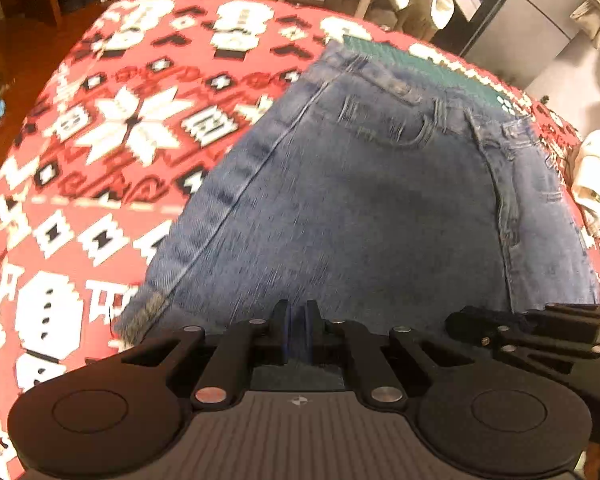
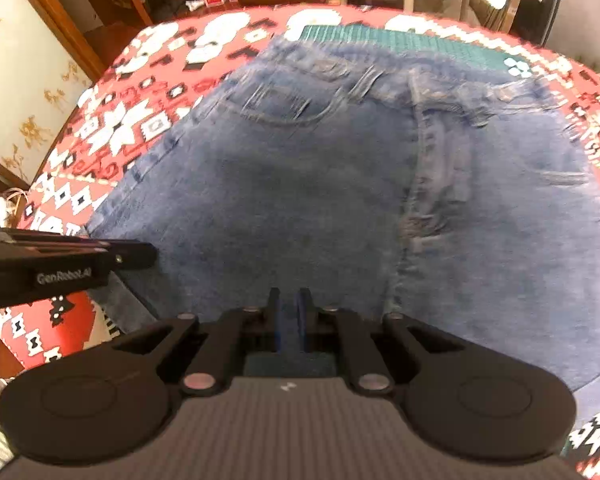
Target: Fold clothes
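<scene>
So the jeans (image 1: 372,208) were lying spread out on the red, white and black patterned blanket (image 1: 100,128) that covered the whole surface, waistband at the far end and the near edge pulled up toward both grippers. The left gripper (image 1: 298,332) had its fingers (image 1: 280,320) pressed nearly together with a fold of blue denim pinched between them, right at the near edge of the fabric. Same deal on the other side: the right gripper (image 2: 289,320) had its fingers (image 2: 274,312) close together around a bit of denim too, though a narrow gap with cloth in it still showed there. The two grippers were side by side along that near edge, the right one poking into the left camera's view at the lower right, and the left one showing up at the left of the right camera's view with some white lettering on its body. You could make out a front pocket (image 2: 276,108) and belt loops up near the waistband, and a long side seam running down the left edge of the denim. A green mat (image 2: 404,44) peeked out from under the waistband at the far end. Off to the right there was a heap of pale laundry (image 1: 596,184), and everything was a bit blurry.
</scene>
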Demonstrator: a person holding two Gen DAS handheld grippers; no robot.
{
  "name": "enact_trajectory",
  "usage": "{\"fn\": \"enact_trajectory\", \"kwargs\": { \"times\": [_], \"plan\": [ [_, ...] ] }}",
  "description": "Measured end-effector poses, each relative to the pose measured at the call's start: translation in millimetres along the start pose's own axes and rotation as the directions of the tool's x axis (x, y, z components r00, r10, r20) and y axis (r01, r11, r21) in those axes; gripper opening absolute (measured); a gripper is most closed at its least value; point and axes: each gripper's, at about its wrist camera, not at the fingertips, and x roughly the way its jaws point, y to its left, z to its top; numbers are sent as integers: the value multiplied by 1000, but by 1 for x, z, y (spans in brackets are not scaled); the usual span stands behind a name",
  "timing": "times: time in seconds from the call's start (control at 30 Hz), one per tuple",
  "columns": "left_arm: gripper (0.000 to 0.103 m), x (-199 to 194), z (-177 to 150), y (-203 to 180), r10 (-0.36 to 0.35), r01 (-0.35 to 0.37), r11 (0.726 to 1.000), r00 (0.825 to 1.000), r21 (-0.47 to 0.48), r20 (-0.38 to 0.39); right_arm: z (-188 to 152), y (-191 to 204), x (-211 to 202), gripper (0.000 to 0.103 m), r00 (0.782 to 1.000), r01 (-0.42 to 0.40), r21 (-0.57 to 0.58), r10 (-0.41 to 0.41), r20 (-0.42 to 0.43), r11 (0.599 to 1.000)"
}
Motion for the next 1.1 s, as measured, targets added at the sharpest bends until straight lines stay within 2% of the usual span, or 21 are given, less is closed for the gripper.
{"fn": "enact_trajectory", "kwargs": {
  "times": [0.23,0.5,0.6,0.77,1.1],
  "plan": [
    [6,-6,-18,-3,-20,21,999,1000,47,-23,-21,14,5,9,998,-1,-34,-1,-58,999],
    [6,-11,-27,-2,-24,26,998,999,55,-40,-46,21,-6,9,994,-8,-59,2,-109,998],
    [6,-11,-26,-2,-17,19,999,999,51,-48,-42,20,-9,9,994,-7,-43,3,-111,999],
    [6,-17,-16,-5,-18,20,998,999,54,-29,-28,16,-16,9,998,-2,-27,1,-58,1000],
    [6,1,27,-23,-2,0,996,1000,87,22,18,4,-2,9,998,45,9,-45,32,999]
  ]
}}
